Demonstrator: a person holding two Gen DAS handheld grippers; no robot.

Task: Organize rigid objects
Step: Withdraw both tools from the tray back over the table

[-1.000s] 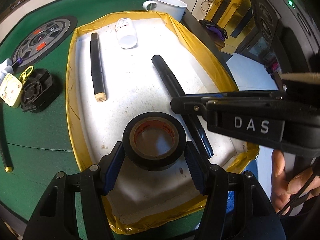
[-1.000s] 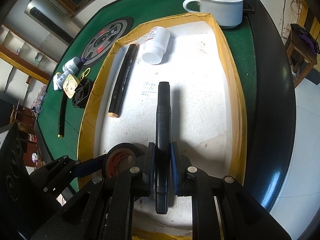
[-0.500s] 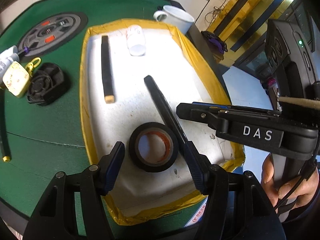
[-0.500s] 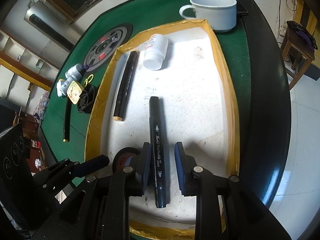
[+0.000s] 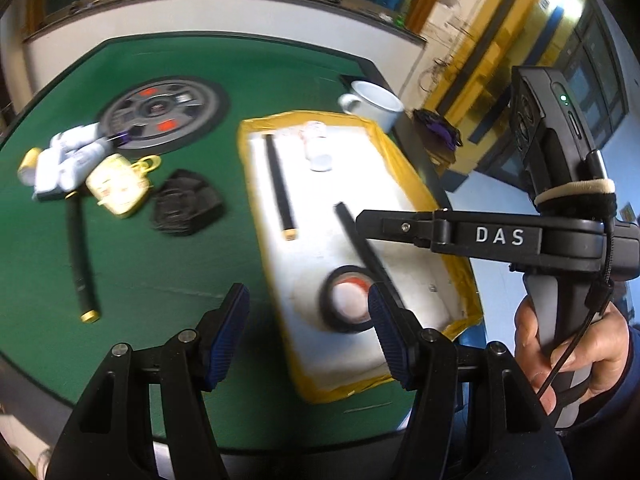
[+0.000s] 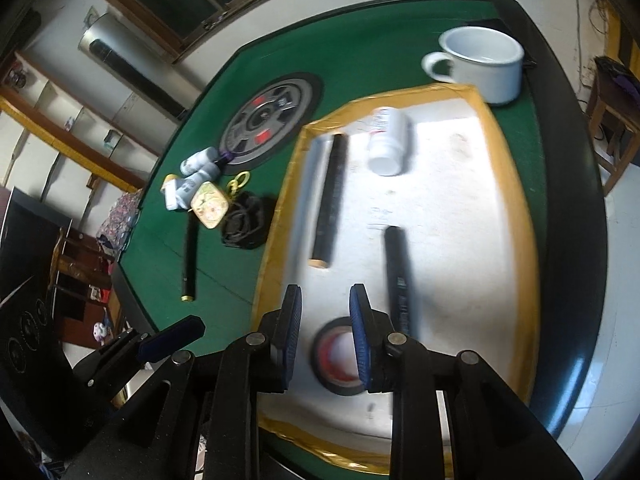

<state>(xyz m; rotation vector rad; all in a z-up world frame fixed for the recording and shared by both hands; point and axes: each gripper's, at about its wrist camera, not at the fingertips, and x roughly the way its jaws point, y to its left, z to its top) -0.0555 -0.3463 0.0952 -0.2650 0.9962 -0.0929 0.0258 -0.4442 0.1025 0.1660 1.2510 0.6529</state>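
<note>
Green table (image 6: 360,52) with yellow-edged white tray (image 6: 516,216), white mug (image 6: 484,64), grey disc (image 6: 272,116), black stick (image 6: 189,256)

Two markers (image 6: 396,272); one tape roll (image 6: 340,356); one mug (image 6: 480,60)

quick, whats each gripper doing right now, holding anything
left gripper: open, holding nothing.
right gripper: open, nothing between its pads.
</note>
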